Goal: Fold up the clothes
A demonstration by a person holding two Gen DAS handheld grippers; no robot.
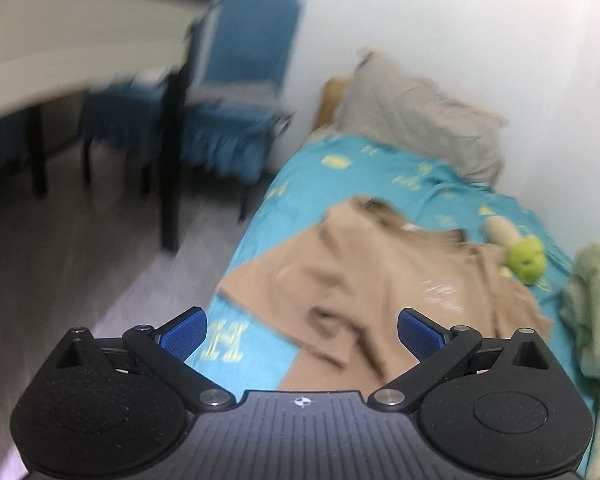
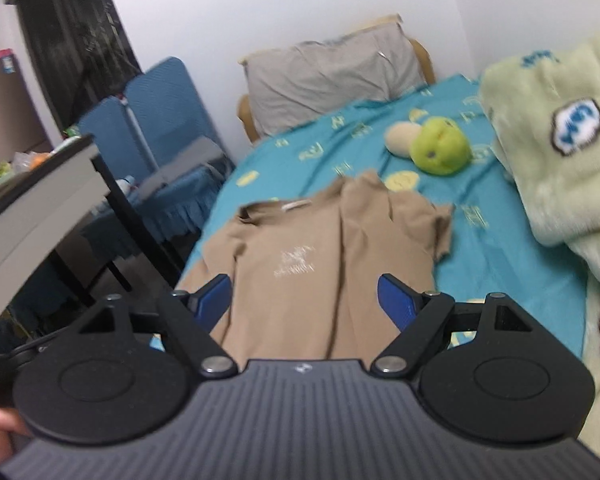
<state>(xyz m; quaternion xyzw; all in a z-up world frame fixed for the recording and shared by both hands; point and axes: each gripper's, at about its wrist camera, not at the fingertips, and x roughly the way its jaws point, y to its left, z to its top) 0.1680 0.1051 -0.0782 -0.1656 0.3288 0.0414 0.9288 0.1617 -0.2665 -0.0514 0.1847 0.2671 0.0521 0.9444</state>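
A tan T-shirt (image 1: 380, 280) (image 2: 320, 256) with a pale chest print lies spread on the teal bed sheet (image 1: 340, 168) (image 2: 500, 280), its collar toward the pillow. In the left wrist view the shirt looks rumpled, one sleeve folded over near the bed's edge. My left gripper (image 1: 302, 334) hangs above the shirt's near hem, open, its blue pads (image 1: 186, 336) wide apart and holding nothing. My right gripper (image 2: 304, 300) is also open above the shirt's lower part, apart from the cloth.
A grey pillow (image 2: 332, 76) leans at the bed's head. A green plush toy (image 2: 440, 146) and a cream one lie beyond the shirt. A pale green blanket (image 2: 548, 132) is heaped at the right. Blue chairs (image 1: 236, 80) and a dark-legged table (image 1: 60, 52) stand left of the bed.
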